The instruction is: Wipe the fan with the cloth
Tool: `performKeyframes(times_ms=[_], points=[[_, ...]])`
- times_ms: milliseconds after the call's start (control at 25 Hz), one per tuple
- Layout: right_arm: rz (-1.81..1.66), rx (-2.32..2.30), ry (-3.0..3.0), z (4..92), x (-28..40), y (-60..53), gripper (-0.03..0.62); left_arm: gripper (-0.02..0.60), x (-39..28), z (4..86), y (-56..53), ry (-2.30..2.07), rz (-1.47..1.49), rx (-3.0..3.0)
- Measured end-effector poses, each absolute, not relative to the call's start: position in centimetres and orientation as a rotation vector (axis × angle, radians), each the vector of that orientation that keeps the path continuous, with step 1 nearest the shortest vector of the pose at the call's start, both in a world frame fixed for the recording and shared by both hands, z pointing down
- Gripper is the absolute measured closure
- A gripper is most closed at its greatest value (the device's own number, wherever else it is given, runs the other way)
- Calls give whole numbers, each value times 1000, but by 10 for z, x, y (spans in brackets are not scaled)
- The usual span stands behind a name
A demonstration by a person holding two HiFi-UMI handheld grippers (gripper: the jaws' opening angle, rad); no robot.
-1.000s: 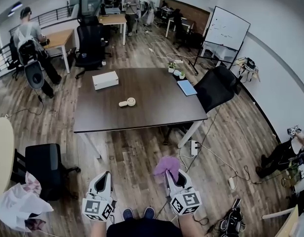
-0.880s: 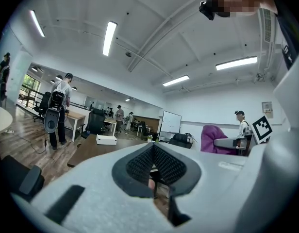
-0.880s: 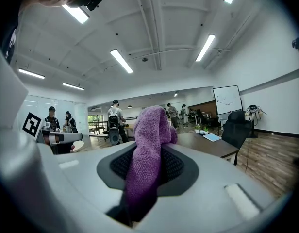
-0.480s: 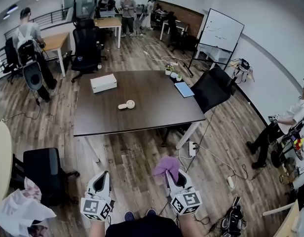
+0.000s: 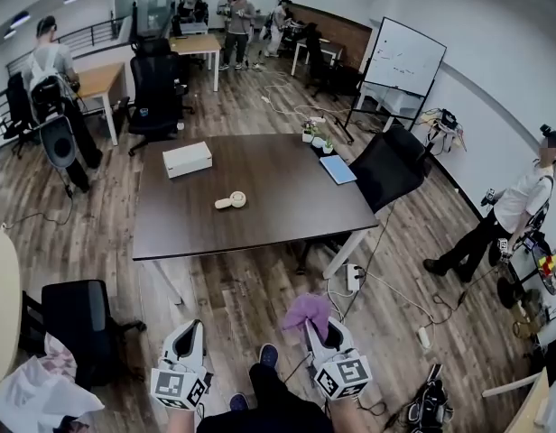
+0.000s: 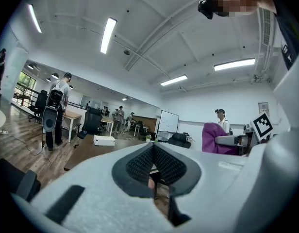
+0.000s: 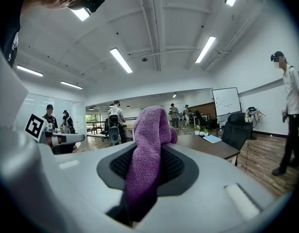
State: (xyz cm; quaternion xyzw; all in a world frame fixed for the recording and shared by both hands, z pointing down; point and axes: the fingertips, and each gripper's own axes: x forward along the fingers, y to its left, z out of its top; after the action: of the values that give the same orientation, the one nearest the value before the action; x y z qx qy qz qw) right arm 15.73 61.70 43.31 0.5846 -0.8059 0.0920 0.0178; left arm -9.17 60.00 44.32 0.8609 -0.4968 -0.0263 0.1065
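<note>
Between the dark, ribbed pads of the right gripper [image 7: 147,168] a purple cloth [image 7: 150,130] is clamped, with the jaws closed on it. The cloth is seen to be a soft, nappy towelling. It is bunched into a thick fold that rises above the jaw tips and flops over in a rounded hump. The jaws of the left gripper [image 6: 154,168] are pressed together with nothing between them. Their pads show a fine meshed texture and are set in smooth, pale grey shells. Both grippers are held side by side, apart from each other, above a wood-plank floor [image 5: 233,305].

Well ahead of both sets of jaws, the fan [image 5: 232,201] is found lying on a dark brown rectangular table [image 5: 287,201], well apart from the cloth. It is small and cream-coloured, made up of a round head and a short stubby handle, and is laid flat near the table's middle. Finer detail cannot be made out. Beyond the fan from the jaws, a white oblong box [image 5: 188,159] is set on the tabletop. Toward the far right corner a flat light-blue pad [image 5: 338,169] and small potted plants [image 5: 316,135] are placed. A black office chair [image 5: 391,165] stands just beside the table's right edge, ahead and to the right of the right gripper's jaws.
</note>
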Motion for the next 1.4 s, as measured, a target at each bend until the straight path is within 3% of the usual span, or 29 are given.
performKeyframes(times_ms=[1400], points=[[325, 1513, -2679, 456, 204, 314, 488, 586, -30, 450, 334, -1753, -41, 2384]])
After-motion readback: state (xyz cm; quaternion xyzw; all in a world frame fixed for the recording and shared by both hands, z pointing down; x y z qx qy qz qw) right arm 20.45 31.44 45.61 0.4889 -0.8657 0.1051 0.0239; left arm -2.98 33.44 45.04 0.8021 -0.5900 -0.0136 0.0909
